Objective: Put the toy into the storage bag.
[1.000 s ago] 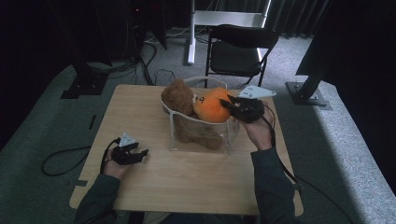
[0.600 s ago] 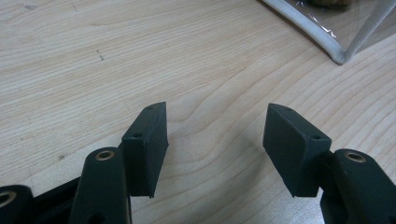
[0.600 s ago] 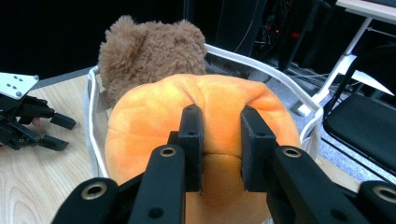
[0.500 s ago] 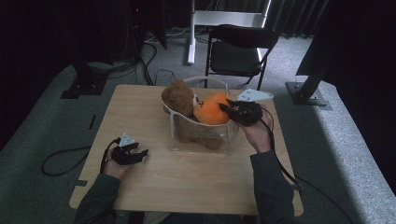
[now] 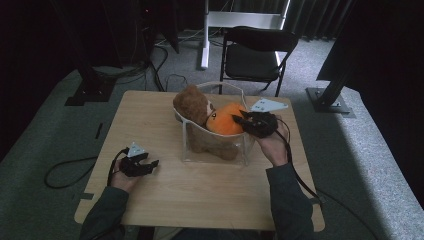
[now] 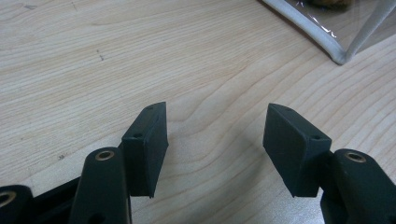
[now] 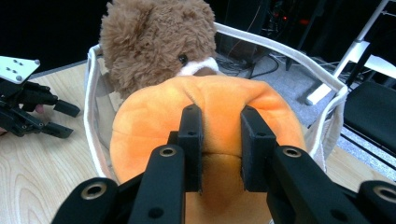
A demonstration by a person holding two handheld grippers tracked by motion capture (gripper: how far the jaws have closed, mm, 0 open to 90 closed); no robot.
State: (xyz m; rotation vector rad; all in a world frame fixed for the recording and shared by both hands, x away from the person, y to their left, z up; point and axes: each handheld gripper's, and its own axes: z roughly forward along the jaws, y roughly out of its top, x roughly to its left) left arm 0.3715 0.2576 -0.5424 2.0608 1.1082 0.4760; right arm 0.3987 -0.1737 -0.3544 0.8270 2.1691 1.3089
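Orange plush toy (image 7: 205, 121) sits pinched in the right claw (image 7: 219, 144) over the clear bag (image 5: 215, 150); left claw (image 6: 217, 140) rests apart on the table (image 6: 93, 60)

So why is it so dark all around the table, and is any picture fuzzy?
In the high view the room behind is nearly black and the picture is dim and a bit soft; light falls mostly on the table. In the left gripper view the wood looks bright and sharp. In the right gripper view the orange plush toy and brown teddy are well lit, while the background is dark and blurry.
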